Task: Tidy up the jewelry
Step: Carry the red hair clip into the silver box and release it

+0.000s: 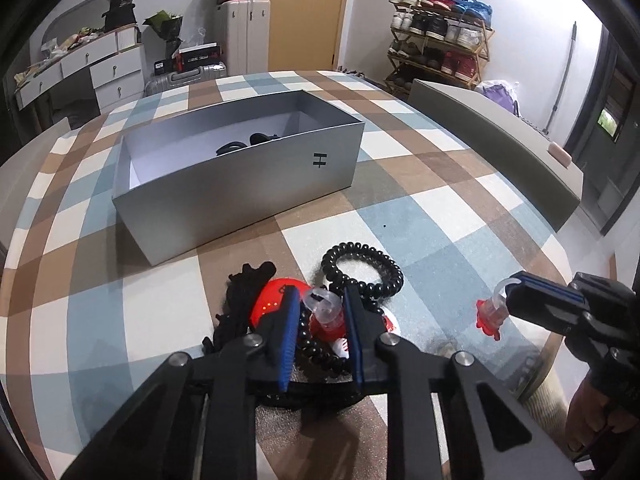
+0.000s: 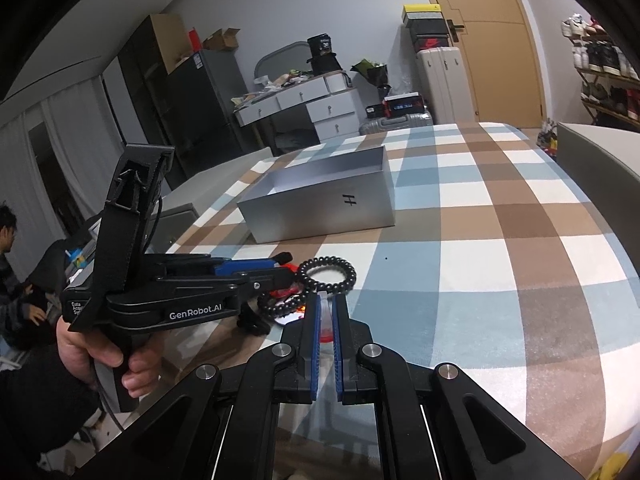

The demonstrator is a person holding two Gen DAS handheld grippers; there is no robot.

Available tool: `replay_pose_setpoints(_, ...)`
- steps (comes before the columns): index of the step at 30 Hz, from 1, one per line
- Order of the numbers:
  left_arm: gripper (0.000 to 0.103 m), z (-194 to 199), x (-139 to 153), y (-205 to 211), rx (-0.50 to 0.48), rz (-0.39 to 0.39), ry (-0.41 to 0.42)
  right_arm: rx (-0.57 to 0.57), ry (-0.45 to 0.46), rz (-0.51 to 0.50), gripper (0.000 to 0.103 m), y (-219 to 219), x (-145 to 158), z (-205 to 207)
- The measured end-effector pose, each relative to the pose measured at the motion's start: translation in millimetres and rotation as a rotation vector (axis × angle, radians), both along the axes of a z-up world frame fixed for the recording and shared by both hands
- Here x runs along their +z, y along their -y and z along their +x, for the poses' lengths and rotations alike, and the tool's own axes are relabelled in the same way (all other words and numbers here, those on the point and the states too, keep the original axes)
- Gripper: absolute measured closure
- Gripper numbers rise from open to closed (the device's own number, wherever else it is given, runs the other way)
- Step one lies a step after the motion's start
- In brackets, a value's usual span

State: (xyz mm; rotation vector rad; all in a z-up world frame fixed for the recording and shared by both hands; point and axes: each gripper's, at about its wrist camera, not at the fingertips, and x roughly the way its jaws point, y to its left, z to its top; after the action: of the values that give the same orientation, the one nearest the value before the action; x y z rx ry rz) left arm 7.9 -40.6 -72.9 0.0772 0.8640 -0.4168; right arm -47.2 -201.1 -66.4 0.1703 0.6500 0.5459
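**Jewelry sort underway: some pcs boxed, cluster left on table**

An open grey cardboard box (image 1: 240, 168) sits toward the far side of the round table under a blue, brown and white checked cloth (image 1: 460, 216). Dark items, too small to identify, already lie on its white floor; judging from that, pt of the job is done. The rest waits in a cluster near the table's near edge, in front of the box: a black beaded coil bracelet (image 1: 362, 266), a black tangled cord pc (image 1: 240, 296), a red glossy disc-shaped item (image 1: 272, 300) and a string of small black beads (image 1: 316, 344).

The left gripper (image 1: 320, 312), pointing down into the cluster, has its blue-padded jaws drawn in around a small clear-hooked red ornament (image 1: 326, 312). The pads stand v. close to it, but whether they are pressing it cannot be told from the left wrist view.

The right gripper (image 2: 326, 320) is fully closed, pinching the clear hook of a matching second red ornament (image 1: 490, 314), held just above the cloth, to the right of the cluster and apart from it. Both ornaments sit well short of the box, so carrying them over appears to be the next job, w/ the bracelet, cord and beads left to follow.
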Motion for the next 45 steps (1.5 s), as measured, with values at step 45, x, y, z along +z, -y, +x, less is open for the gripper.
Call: replay_pose_setpoints(45, 0.089, 85, 43, -60, 0.135, -0.164, 0.136, 0.124, -0.110, 0.064, 0.097, -80, 41, 192)
